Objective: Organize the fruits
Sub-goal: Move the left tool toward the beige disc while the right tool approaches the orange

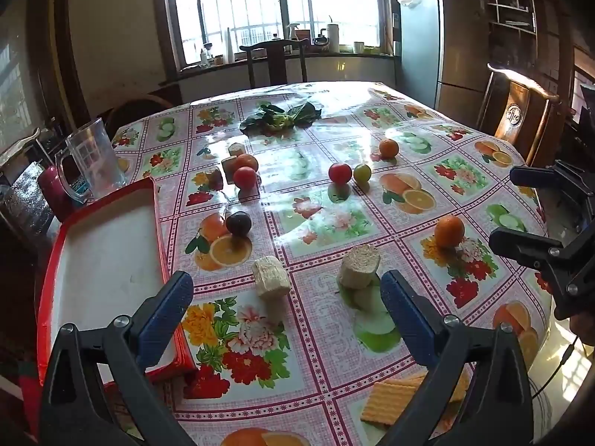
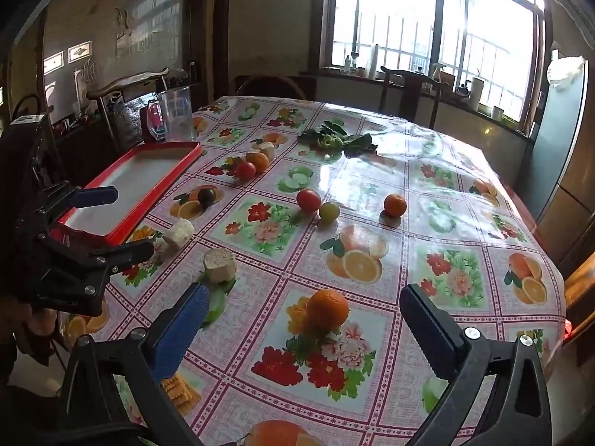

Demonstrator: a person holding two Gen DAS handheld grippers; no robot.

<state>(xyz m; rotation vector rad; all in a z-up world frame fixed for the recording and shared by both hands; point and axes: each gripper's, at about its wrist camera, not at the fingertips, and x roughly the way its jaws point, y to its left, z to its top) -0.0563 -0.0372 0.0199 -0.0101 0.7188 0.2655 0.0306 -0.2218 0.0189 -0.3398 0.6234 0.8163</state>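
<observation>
Table bears everything. Tray on its left edge; glass pitcher just behind tray. Leafy greens at far centre. Tomato and small round fruit side by side mid-table, an orange behind-right of them. Nearer orange right, corn piece to its left. Crackers at near edge.

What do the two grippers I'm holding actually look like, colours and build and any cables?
Both are black plastic two-finger clamps with angular, ribbed arms and silver screw heads at the joints. The left gripper has textured blue pads on both fingers. The right gripper shows one blue pad; its other finger's ridged face looks black. A thin dark cable trails below the right gripper in the left wrist view. No sleeves are visible.
</observation>
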